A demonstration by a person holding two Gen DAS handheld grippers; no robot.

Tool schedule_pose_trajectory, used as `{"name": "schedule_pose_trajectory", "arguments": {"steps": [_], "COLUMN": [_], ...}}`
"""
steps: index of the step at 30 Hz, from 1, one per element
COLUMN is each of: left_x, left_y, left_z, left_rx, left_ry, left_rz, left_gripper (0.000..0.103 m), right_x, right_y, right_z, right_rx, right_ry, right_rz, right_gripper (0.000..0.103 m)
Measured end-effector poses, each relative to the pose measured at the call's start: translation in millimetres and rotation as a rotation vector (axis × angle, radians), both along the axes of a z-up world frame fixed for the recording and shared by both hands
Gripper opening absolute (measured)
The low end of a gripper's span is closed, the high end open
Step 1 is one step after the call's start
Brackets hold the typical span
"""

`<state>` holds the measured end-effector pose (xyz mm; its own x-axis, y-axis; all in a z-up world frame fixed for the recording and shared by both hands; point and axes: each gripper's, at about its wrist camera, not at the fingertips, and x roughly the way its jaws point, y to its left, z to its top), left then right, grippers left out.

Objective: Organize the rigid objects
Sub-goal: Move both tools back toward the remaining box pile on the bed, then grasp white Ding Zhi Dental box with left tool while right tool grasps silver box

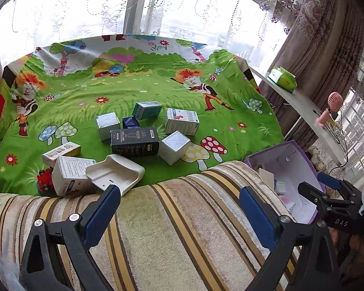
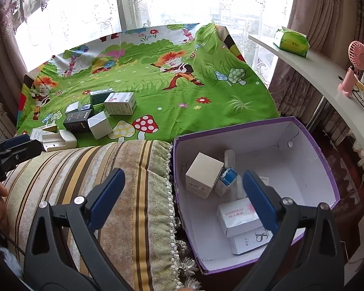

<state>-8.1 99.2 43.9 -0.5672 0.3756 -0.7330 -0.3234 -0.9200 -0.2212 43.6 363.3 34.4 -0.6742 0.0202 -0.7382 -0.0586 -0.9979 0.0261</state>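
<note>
Several small cartons lie clustered on the green cartoon cloth point(image 1: 157, 89): a black box point(image 1: 134, 141), a white cube point(image 1: 173, 146), a silver cube point(image 1: 108, 125), a teal box point(image 1: 146, 109) and a white-and-blue box point(image 1: 182, 121). A white plastic holder point(image 1: 115, 173) and a white carton point(image 1: 70, 175) rest at the cloth's near edge. My left gripper point(image 1: 179, 201) hangs open over the striped cushion point(image 1: 182, 230), just short of the holder. My right gripper point(image 2: 182, 189) is open and empty, straddling the edge of the purple box point(image 2: 230, 127). Inside lie a white cube point(image 2: 202, 174) and several other cartons.
A red toy point(image 1: 44, 179) and a yellow-white box point(image 1: 60, 151) sit at the cloth's left front. A curved white shelf point(image 2: 322, 72) on the right carries a green tissue pack point(image 2: 292, 40) and a pink fan point(image 2: 355, 65). Curtains and a window lie behind.
</note>
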Motion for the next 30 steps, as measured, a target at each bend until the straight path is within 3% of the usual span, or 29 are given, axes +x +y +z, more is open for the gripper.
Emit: {"name": "schedule_pose_trajectory", "arguments": {"steps": [16, 30], "left_x": [-1, -37], "left_y": [-104, -151], "left_z": [-10, -24], "left_rx": [0.037, 0.068], "left_ry": [-0.023, -0.101], "left_rz": [0.213, 0.295], "left_gripper": [0.095, 0.077], "right_x": [-9, -42], "right_y": [-28, -68], "right_z": [-8, -15], "right_rx": [-0.037, -0.029], "right_ry": [-0.032, -0.063], "right_rz": [0.085, 0.188], "right_gripper": [0.099, 0.099]}}
